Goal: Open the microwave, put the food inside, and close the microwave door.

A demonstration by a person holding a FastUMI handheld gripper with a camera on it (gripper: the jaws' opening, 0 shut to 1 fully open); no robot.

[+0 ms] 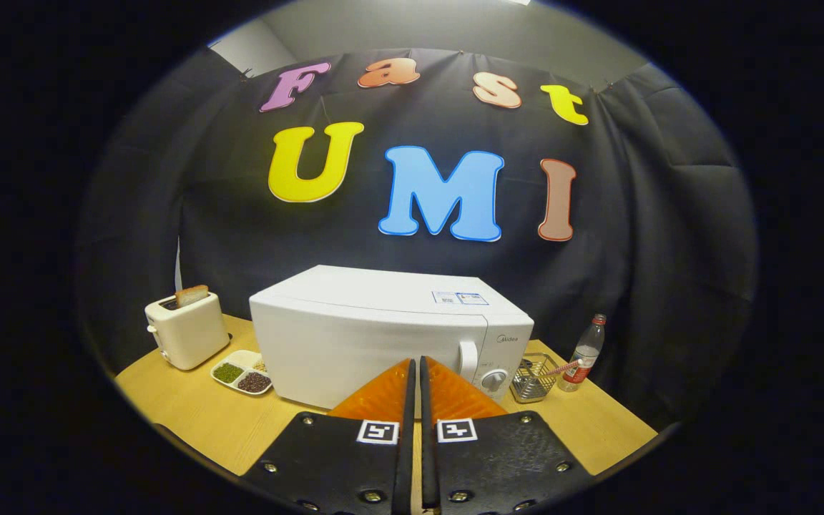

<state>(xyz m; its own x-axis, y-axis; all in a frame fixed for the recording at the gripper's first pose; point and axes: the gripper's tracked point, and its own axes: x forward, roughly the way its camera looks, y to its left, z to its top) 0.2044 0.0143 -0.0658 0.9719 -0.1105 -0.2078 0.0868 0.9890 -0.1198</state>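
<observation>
A white microwave [383, 329] stands on the wooden table [190, 415], its door closed, with the handle [468, 360] and a round knob [492, 380] at its right end. My gripper [415, 366] is shut with nothing between its fingers, the tips held together in front of the microwave door, a little left of the handle. A divided white dish [242, 373] of green and dark beans lies on the table just left of the microwave.
A cream toaster [187, 329] with a slice of bread in it stands at the table's back left. Right of the microwave sit a wire basket [533, 378] and a plastic water bottle [584, 354]. The black cloth wall hangs close behind.
</observation>
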